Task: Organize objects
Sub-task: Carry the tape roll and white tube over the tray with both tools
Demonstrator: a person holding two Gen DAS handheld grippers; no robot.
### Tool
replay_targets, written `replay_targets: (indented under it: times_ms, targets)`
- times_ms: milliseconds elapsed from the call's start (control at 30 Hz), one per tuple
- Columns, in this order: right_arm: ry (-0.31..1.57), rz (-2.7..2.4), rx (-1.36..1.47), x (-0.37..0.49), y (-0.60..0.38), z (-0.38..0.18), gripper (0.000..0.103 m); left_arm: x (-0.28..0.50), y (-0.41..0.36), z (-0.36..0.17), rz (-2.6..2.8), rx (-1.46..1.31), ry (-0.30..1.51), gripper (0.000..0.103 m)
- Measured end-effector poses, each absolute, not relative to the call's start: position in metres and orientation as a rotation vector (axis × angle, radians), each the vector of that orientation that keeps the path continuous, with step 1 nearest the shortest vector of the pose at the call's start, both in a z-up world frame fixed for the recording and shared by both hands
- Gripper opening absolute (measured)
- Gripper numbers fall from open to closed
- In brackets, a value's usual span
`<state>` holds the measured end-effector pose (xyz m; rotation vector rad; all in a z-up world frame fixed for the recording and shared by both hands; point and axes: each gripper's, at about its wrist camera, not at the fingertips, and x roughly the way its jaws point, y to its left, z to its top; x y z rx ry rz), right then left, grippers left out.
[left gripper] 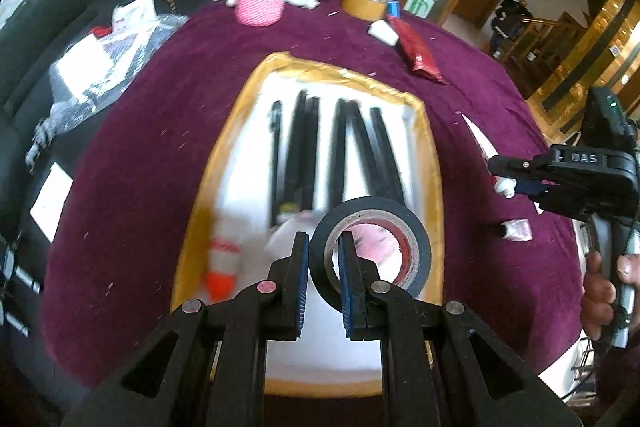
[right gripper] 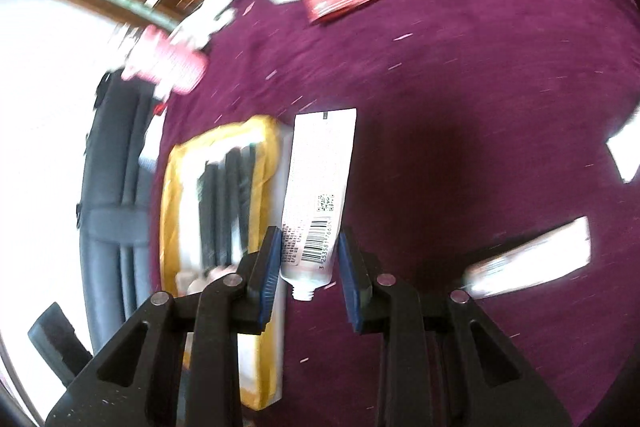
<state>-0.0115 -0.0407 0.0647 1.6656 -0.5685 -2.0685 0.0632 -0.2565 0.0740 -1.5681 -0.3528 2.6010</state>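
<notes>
**Both grippers loaded over the tray**

Left gripper (left gripper: 324, 267): jaws pinching the wall of a black tape roll (left gripper: 370, 247), lower centre of frame, above the yellow-rimmed tray (left gripper: 430, 155). Right gripper (right gripper: 308, 267): jaws pinching a white tube (right gripper: 318, 187) near its neck, mid-frame, over the purple table (right gripper: 460, 87) just right of the tray.

Close wrist views down (shared tray (left gripper: 434, 163))

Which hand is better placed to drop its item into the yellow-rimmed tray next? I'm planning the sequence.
Left. Its gripper holds the black tape roll right over the tray; the right gripper's white tube is beside it.
</notes>
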Motion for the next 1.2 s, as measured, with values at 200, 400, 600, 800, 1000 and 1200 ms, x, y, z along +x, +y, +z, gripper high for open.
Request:
replay_targets:
  times_ms: [200,400,600,800,1000,1200]
  targets:
    - [-0.389,-1.972,1.659,0.017,-0.100,0.063,0.026,0.078,-0.273,0.058,2.579,-1.647,-0.365,0.011]
    - [-0.251,-1.867,1.665,0.045,-0.141,0.054,0.026,0.083,-0.274,0.047,2.574,-1.695,-0.309,0.011]
    - [-0.149,-1.811,1.661,0.064,-0.159,0.048,0.026,0.086,-0.267,0.046,2.599,-1.690,-0.191,0.011]
    - [-0.008,-1.784,1.660,0.085,-0.171,0.040,0.026,0.087,-0.258,0.043,2.600,-1.702,-0.085,0.011]
    - [0.098,-1.805,1.659,0.090,-0.174,0.032,0.026,0.086,-0.253,0.039,2.594,-1.712,-0.056,0.011]
    - [0.155,-1.812,1.669,0.092,-0.172,0.024,0.026,0.085,-0.253,0.038,2.603,-1.718,-0.041,0.011]
